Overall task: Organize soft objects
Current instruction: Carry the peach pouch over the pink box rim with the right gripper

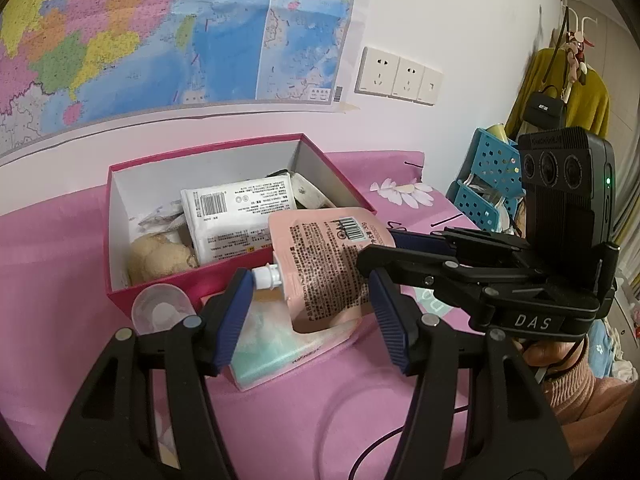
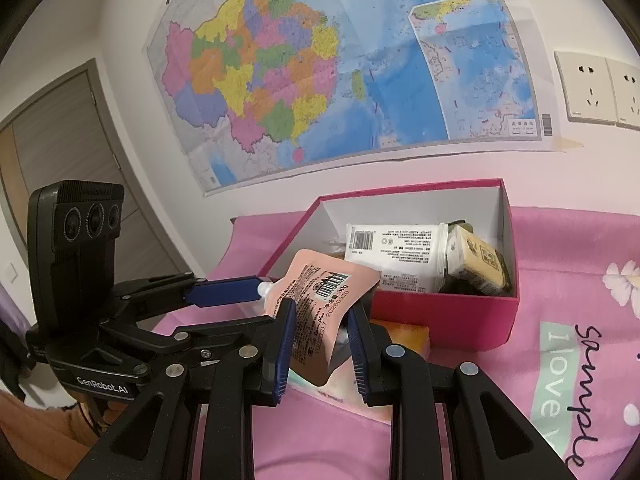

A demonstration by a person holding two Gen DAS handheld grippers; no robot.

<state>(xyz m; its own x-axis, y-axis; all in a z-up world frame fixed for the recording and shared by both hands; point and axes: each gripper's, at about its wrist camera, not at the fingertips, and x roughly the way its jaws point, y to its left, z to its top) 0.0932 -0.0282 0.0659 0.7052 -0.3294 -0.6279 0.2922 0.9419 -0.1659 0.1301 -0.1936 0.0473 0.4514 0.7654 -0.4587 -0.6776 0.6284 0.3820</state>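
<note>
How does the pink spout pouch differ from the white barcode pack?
The pink spout pouch is held up, clamped in the right gripper; the white pack lies inside the red box. The pouch has a white screw spout; the pack shows none. Both carry barcodes and printed text.

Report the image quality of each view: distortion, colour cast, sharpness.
Left wrist view: strong fisheye bending of the map, dark corner vignette, pink cast on the wall above the box; pouch print sharp. Right wrist view: same curvature and vignette, barcode on the pouch legible, right tool slightly soft up close.
</note>
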